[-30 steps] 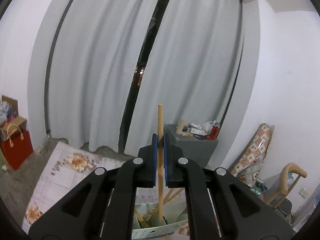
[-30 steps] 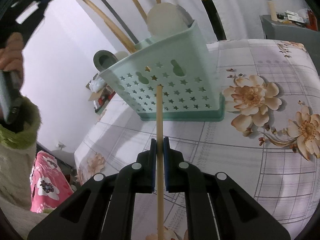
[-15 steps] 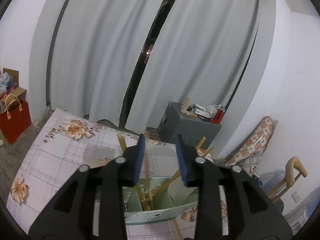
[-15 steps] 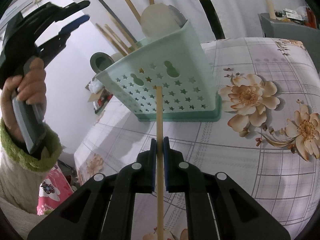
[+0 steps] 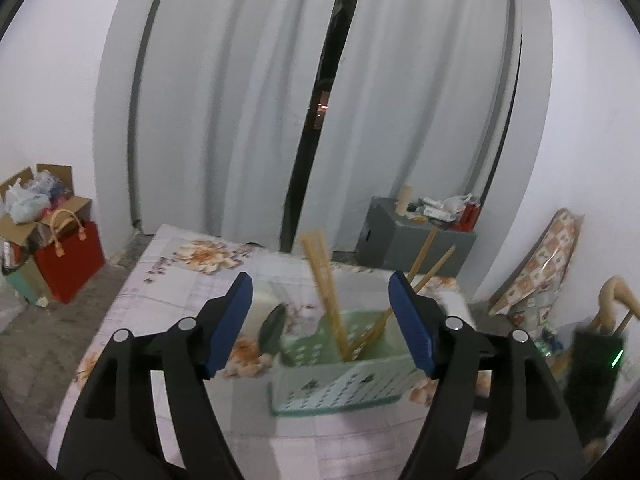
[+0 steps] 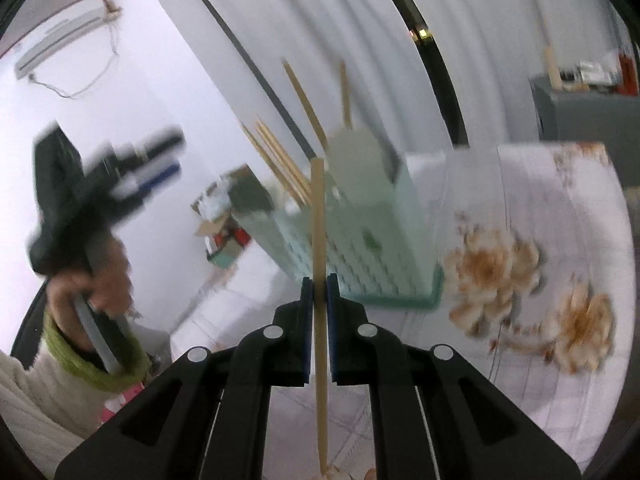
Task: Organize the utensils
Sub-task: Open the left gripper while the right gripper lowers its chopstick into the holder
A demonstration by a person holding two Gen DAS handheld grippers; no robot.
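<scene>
A mint-green perforated utensil basket stands on the floral tablecloth; several wooden chopsticks lean in it, beside a dark spoon. My left gripper is open and empty above and in front of the basket. In the right wrist view the basket holds chopsticks and a pale round utensil. My right gripper is shut on a single wooden chopstick, held upright in front of the basket. The left gripper shows there, raised at left.
A grey cabinet with clutter stands behind the table by white curtains. A red bag and cardboard boxes sit on the floor at left. A chair and patterned cushion are at right.
My left gripper opened and released its chopstick into the basket, then drew back and up. My right gripper rose and tilted with its chopstick, closer to the basket.
</scene>
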